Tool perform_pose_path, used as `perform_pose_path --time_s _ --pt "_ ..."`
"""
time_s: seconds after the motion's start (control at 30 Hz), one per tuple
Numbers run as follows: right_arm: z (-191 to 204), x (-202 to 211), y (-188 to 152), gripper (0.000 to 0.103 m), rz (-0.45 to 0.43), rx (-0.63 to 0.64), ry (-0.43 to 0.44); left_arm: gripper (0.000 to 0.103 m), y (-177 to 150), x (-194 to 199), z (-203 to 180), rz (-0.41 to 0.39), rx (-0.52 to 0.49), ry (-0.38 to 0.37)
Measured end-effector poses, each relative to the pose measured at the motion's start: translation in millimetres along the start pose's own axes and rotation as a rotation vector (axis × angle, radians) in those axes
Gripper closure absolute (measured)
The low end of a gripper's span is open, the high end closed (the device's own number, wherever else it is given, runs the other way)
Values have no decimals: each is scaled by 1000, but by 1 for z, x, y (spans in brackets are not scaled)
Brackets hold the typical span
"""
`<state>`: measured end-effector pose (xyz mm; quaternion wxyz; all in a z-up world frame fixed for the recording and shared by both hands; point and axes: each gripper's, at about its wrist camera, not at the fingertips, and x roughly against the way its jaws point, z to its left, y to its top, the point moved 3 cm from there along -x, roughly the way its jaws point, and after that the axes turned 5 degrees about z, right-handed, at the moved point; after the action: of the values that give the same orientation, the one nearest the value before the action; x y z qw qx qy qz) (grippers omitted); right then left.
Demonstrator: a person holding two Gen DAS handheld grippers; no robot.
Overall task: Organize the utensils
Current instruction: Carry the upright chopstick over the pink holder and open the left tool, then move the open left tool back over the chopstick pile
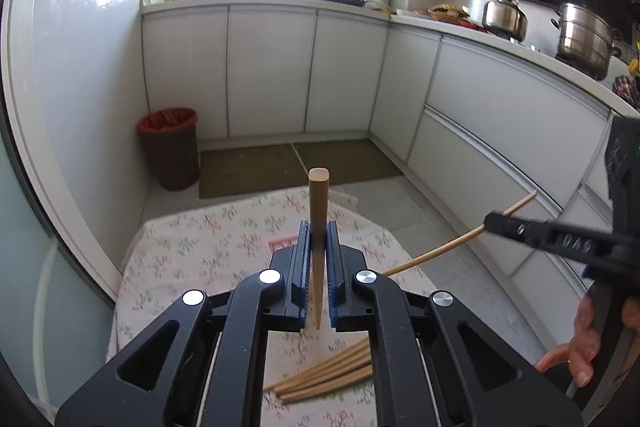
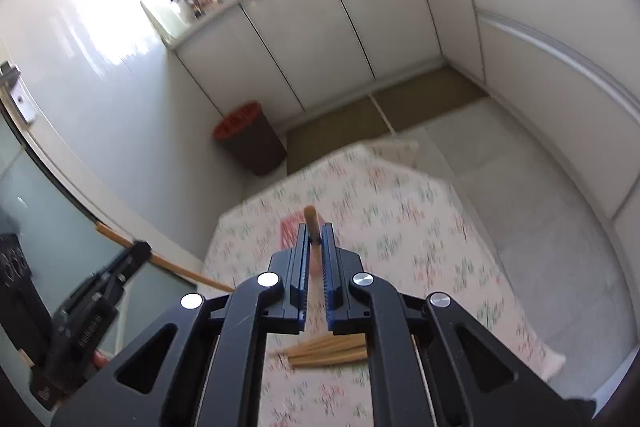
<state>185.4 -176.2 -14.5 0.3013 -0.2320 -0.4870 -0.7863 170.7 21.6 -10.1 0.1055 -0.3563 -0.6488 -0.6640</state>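
Aloft, my left gripper (image 1: 319, 235) and right gripper (image 2: 316, 237) each clench one chopstick (image 1: 318, 211) lengthwise, above the remaining chopsticks (image 1: 326, 373) lying bundled crosswise on the floral tablecloth (image 1: 224, 227) directly below both.

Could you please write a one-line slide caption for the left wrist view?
Left gripper clamps one chopstick above the floral tablecloth; right gripper holds another.

Wooden chopstick (image 1: 318, 227) upright in jaws, chopstick bundle (image 1: 326, 373) on tablecloth
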Motion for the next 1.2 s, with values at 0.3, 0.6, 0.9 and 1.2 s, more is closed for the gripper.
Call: perform_pose_path --time_s 0.3,0.6,0.9,1.2 --pt "35 -38 64 97 -79 85 11 97 52 -39 11 -48 33 70" --pt "38 -127 68 94 -26 132 20 88 31 -120 36 67 87 96" --pt "36 -114 58 75 -59 154 -28 72 35 -81 46 -15 145 115" --pt "41 -70 44 47 -125 193 -103 42 38 -35 29 -112 134 188"
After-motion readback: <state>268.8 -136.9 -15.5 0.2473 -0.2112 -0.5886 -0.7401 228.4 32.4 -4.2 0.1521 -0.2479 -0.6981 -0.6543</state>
